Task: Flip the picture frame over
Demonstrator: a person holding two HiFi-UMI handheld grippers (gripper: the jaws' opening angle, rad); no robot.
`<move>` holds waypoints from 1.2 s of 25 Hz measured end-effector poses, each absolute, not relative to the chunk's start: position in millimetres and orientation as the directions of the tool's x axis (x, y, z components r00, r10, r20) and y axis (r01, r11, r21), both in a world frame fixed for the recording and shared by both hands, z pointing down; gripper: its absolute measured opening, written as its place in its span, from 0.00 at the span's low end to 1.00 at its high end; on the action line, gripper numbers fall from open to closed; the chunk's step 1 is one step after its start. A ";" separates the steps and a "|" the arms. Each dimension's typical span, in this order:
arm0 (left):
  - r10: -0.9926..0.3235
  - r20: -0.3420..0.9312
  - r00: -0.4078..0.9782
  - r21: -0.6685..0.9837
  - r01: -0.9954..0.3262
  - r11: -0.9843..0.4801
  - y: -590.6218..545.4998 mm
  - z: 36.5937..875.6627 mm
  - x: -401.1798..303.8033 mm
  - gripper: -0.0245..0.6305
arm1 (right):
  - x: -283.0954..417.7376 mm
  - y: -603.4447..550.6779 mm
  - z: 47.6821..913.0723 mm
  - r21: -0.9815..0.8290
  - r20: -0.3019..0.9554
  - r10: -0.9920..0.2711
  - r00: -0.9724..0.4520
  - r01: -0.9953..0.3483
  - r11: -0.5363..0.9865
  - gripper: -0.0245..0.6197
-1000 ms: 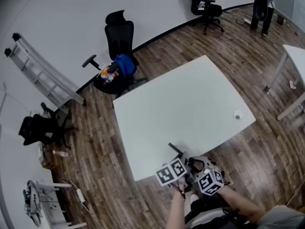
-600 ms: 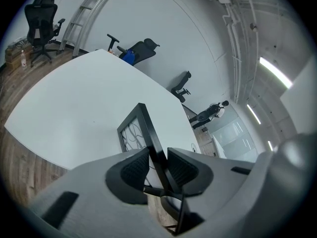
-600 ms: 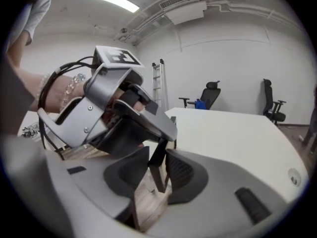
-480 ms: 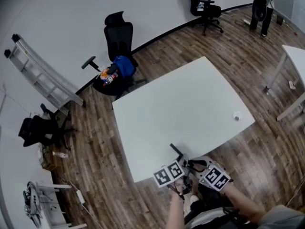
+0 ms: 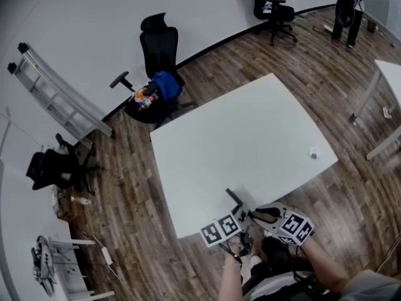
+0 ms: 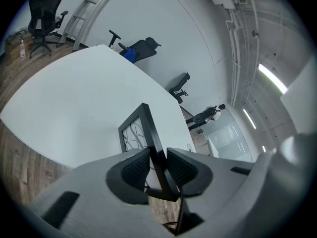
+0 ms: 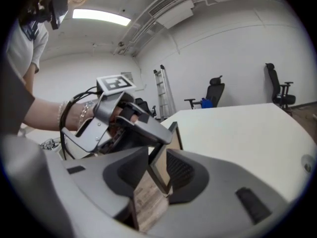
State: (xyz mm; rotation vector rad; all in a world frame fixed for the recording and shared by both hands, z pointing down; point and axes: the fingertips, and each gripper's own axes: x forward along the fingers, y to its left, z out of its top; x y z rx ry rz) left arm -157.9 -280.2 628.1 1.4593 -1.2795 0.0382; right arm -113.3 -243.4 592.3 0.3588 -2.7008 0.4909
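The black picture frame stands on edge at the near rim of the white table. Its patterned glass face shows in the left gripper view and its brown backing in the right gripper view. My left gripper has just been closing, and its pads press on the frame's black edge. My right gripper has just been opening. The frame's lower corner still sits between its jaws, with the pads off it. In the head view both grippers meet at the frame, left gripper and right gripper.
A small white object lies near the table's right edge. A black office chair holding a blue bundle stands beyond the far left corner. A ladder leans at the wall. Another white table is at the right.
My right gripper has rolled and shifted right, its marker cube now further from the left one. The left gripper and the frame have stayed where they were.
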 end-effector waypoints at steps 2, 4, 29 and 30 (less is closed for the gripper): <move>-0.658 0.631 0.410 0.688 -0.689 0.230 -279.4 627.2 -159.1 0.20 | -106.0 -254.8 593.5 -0.331 0.389 -0.214 -0.896 -0.353 0.875 0.22; -0.661 0.627 0.413 0.694 -0.682 0.232 -277.6 627.0 -161.0 0.20 | -101.8 -263.5 600.6 -0.348 0.406 -0.231 -0.884 -0.383 0.855 0.22; -0.670 0.600 0.437 0.734 -0.633 0.246 -247.4 630.0 -188.2 0.20 | -156.1 -279.8 682.0 -0.288 0.691 -0.101 -0.715 -0.401 0.870 0.19; -0.672 0.600 0.434 0.734 -0.633 0.246 -246.5 630.3 -189.4 0.20 | -157.3 -278.5 684.6 -0.298 0.693 -0.088 -0.715 -0.396 0.869 0.19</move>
